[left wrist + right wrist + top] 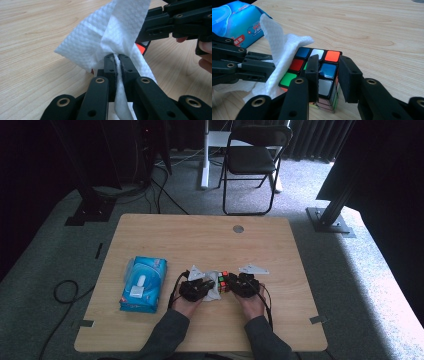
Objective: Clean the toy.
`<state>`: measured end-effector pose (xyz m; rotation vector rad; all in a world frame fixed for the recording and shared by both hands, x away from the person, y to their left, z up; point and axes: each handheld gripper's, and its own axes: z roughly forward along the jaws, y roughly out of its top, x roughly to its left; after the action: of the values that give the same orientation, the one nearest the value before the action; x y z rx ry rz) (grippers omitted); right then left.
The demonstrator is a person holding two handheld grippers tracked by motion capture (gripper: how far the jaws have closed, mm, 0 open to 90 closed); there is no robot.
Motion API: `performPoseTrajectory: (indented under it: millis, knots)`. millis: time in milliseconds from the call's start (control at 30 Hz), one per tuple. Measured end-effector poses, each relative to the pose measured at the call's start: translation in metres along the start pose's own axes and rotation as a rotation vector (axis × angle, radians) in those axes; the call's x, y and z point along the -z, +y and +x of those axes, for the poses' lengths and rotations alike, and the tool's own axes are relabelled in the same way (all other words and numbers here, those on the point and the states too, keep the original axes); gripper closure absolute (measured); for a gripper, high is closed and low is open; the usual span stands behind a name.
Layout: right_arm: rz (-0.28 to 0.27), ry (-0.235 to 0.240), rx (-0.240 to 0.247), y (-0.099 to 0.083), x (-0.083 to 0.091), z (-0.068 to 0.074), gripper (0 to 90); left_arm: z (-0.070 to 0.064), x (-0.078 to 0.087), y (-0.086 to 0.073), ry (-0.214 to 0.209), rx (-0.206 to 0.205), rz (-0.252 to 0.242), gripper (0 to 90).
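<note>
We steady the puzzle cube [318,75] with our right gripper [328,75], seemingly clamped on it; the left gripper [116,61], pinching a white wipe [105,37], should rub beside the cube firmly.

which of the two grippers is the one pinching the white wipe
The left gripper: its fingers are shut on the white wipe. The right gripper instead has its fingers around the puzzle cube.
</note>
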<state>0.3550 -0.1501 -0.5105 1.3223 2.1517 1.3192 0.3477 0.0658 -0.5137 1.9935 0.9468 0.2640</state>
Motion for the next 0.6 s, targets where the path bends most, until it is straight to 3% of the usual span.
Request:
performPoseTrajectory:
  millis: [300,433,500,600]
  knots:
    - [-0.002,-0.006,-0.004,0.0,0.0,0.001,70.7,0.006,-0.003,-0.002,-0.002,0.02,0.002,86.0]
    - [-0.002,-0.006,-0.003,0.0,0.0,0.001,70.7,0.007,-0.014,-0.008,0.035,0.019,0.069,86.1]
    - [-0.002,-0.005,-0.005,0.0,0.0,0.001,70.7,0.008,-0.016,-0.013,0.028,0.046,0.062,86.3]
    - [-0.004,-0.002,-0.01,-0.001,0.0,0.0,70.7,0.006,-0.023,-0.02,0.043,0.038,0.093,86.3]
